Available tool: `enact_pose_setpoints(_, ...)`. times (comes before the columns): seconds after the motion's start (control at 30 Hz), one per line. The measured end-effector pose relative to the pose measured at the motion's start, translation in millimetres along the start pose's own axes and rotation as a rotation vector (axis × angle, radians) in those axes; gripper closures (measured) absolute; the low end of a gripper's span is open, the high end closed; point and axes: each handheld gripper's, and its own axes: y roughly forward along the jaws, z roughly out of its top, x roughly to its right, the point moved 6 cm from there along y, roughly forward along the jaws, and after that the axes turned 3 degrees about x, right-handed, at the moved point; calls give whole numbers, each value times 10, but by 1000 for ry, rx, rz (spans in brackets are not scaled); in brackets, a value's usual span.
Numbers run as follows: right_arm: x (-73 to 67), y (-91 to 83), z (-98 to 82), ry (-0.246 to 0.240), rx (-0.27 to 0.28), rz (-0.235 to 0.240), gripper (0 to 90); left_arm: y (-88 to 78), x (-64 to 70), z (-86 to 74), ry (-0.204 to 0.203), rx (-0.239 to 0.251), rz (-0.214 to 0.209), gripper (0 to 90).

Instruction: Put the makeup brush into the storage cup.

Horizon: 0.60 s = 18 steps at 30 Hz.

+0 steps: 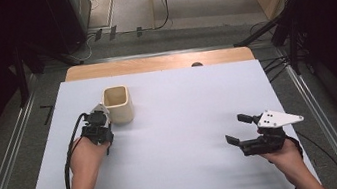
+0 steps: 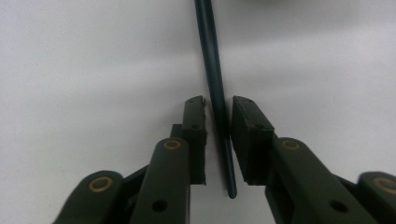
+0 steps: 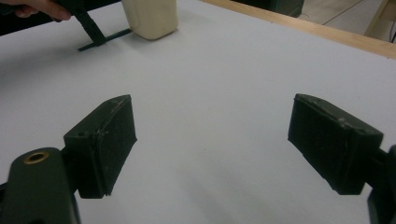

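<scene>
Dark-green, thin stick [image 2: 215,93] lies flat at the cream cup's [image 1: 118,104] seven o'clock, and my left gripper [image 2: 218,105] pinches it. My right gripper [image 3: 212,140] idles wide open. So slim a stick could roll out if I lift crookedly.

stick [image 2: 214,70]: dark, smooth, slightly glossy | cup [image 1: 118,104]: cream, matt | table [image 1: 188,137]: white, matt, wooden edge

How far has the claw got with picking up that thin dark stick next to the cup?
Done: the left claw has come to the thin dark stick lying on the white table. In hand: it squeezes the stick. Left, probably: lifting it, maybe into the cream cup. The right claw waits open.
</scene>
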Motion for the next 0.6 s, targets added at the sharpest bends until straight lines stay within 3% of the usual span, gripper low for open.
enact_pose_setpoints(0.17, -2, 6, -3, -5, -5, -2, 158, 3, 20, 10, -2, -10, 13, 820)
enact_pose_setpoints(0.33, 2, -4, -1, -7, 0, -2, 159, 1, -67, -6, -90, 12, -71, 846)
enact_pose_setpoints(0.43, 2, -3, -1, -8, 0, -2, 159, -1, -89, -13, -98, 23, -101, 850)
enact_pose_setpoints(0.6, -6, 0, -1, -7, -4, 0, 159, -5, -100, -9, -104, 20, -108, 852)
